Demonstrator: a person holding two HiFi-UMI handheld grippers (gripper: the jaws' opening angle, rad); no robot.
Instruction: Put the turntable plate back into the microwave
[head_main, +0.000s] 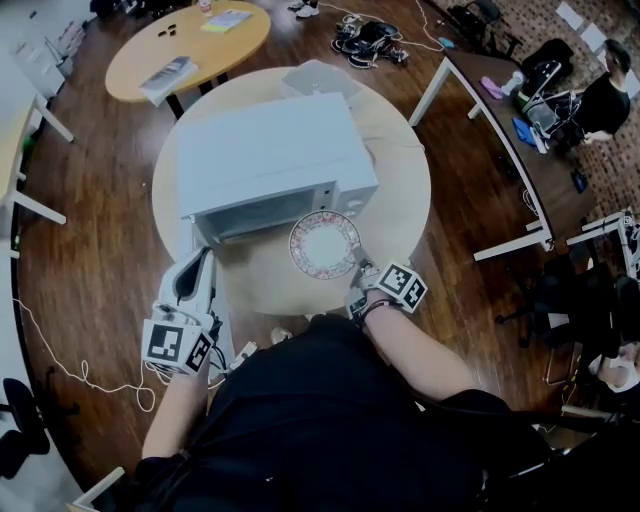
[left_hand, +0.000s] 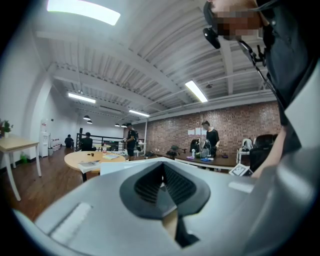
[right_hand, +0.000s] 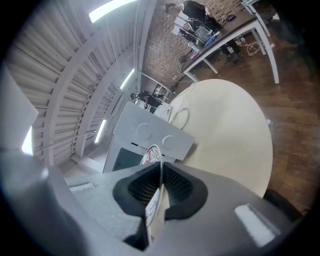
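One round table (microwave on top) lies under the plate.

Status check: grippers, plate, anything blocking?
Right gripper shut on turntable plate at its rim. Plate in front of microwave, not inside yet. Left gripper shut, at microwave's front left corner. No obstacle seen between them.

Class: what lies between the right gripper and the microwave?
The turntable plate, held by its rim in the right gripper, fills that stretch; head view shows it.
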